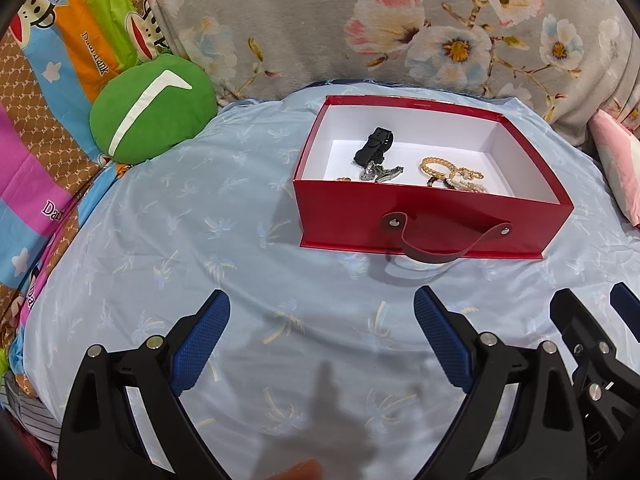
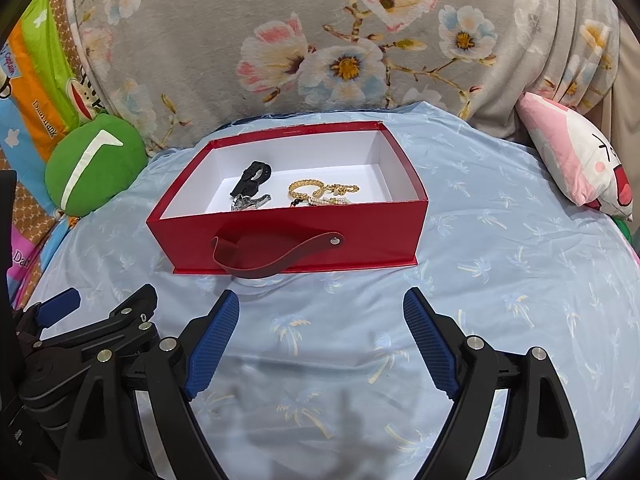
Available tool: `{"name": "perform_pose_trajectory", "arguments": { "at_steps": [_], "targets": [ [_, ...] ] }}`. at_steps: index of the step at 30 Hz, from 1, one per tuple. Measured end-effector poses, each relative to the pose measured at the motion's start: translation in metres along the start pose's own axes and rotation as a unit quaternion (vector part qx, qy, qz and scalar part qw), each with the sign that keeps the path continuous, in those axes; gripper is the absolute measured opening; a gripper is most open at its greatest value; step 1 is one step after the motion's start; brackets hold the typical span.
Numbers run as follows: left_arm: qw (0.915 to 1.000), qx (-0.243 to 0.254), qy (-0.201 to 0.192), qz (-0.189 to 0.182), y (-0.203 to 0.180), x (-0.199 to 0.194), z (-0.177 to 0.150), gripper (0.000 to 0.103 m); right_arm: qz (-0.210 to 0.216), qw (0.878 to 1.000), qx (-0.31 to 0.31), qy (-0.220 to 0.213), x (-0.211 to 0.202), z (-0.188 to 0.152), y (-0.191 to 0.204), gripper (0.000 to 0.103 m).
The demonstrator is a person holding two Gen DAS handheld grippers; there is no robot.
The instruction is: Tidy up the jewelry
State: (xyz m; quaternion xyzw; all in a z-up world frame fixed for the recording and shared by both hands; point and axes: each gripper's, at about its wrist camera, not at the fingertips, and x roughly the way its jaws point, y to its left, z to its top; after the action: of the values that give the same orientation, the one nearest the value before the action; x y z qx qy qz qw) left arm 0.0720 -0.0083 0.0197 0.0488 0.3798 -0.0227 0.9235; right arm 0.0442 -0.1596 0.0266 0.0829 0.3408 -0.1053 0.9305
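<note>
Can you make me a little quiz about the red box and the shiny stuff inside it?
1. True or false: the red box has its lid on.
2. Which lies further left in the box: (a) black watch (b) gold chain?
3. What is the right claw holding?

Key
1. False, it is open on top.
2. a
3. Nothing; its jaws stand open over the blue sheet.
</note>
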Motion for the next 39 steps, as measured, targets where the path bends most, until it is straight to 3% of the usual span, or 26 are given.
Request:
{"name": "perform_pose_trajectory", "arguments": {
  "at_steps": [39],
  "targets": [
    [0.9999,-0.013,0.005,0.001,0.0051,0.0027,-0.0056,0.091,-0.005,1.000,-0.004,-0.003,0.0002,0.0007,-0.0034,0.086]
  ]
}}
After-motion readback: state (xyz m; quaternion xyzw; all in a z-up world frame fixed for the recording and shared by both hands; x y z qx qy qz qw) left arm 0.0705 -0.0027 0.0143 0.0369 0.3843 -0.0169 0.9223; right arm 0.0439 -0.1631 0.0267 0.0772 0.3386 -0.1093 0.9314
